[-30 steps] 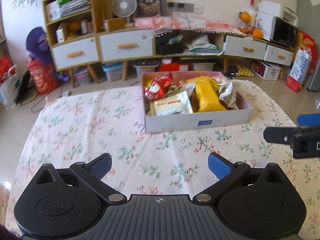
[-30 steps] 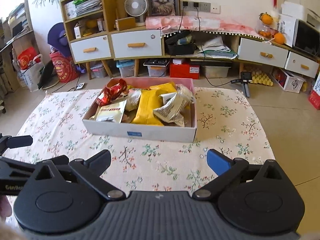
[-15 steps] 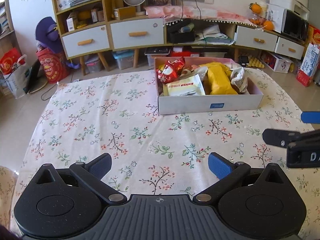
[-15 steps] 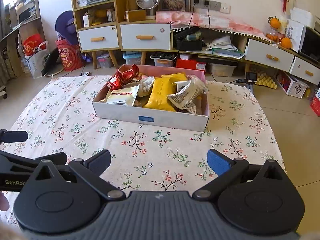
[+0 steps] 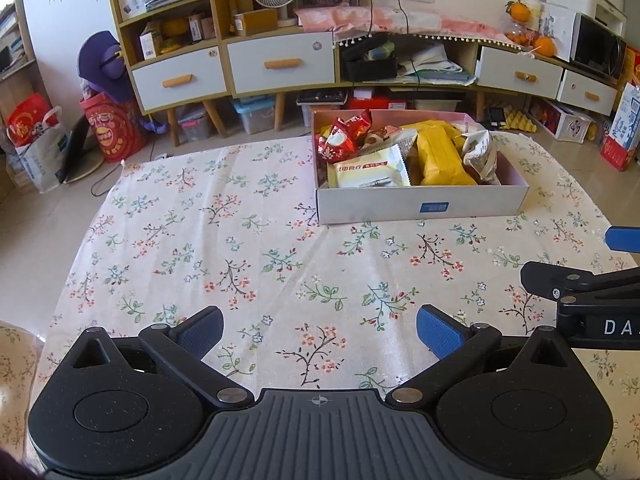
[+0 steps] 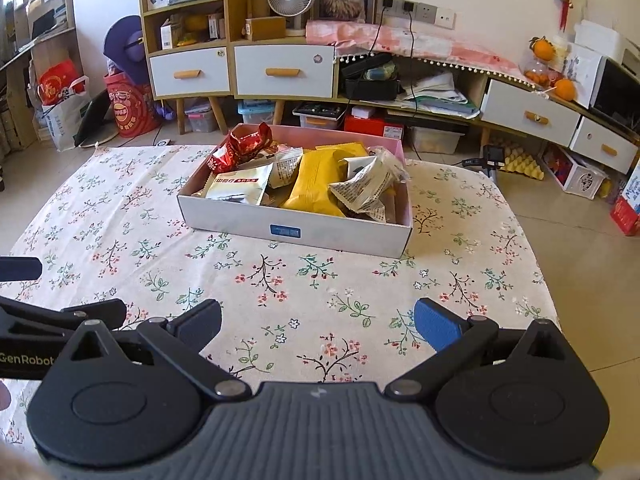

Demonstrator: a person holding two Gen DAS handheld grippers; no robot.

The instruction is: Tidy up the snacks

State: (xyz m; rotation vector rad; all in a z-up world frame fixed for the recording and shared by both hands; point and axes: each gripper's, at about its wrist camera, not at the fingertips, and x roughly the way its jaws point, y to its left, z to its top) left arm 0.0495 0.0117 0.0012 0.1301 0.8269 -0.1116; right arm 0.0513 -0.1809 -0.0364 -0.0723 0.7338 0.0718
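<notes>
Both grippers, left (image 5: 318, 330) and right (image 6: 316, 326), are being drawn back from the box (image 6: 296, 232) compared with a second ago, jaws spread wide and holding nothing. All snacks (image 6: 316, 184) are being kept piled in the box on the cloth (image 5: 200, 240); that fits packing finished or sorting pending. No obstruction is being noted between grippers and box.

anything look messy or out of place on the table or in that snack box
Nothing has spilled: the floral tablecloth is bare around the box. Inside, the packets lie jumbled and overlapping, and the red packet and a crumpled white printed packet poke above the rim. Both grippers are open and empty.
</notes>
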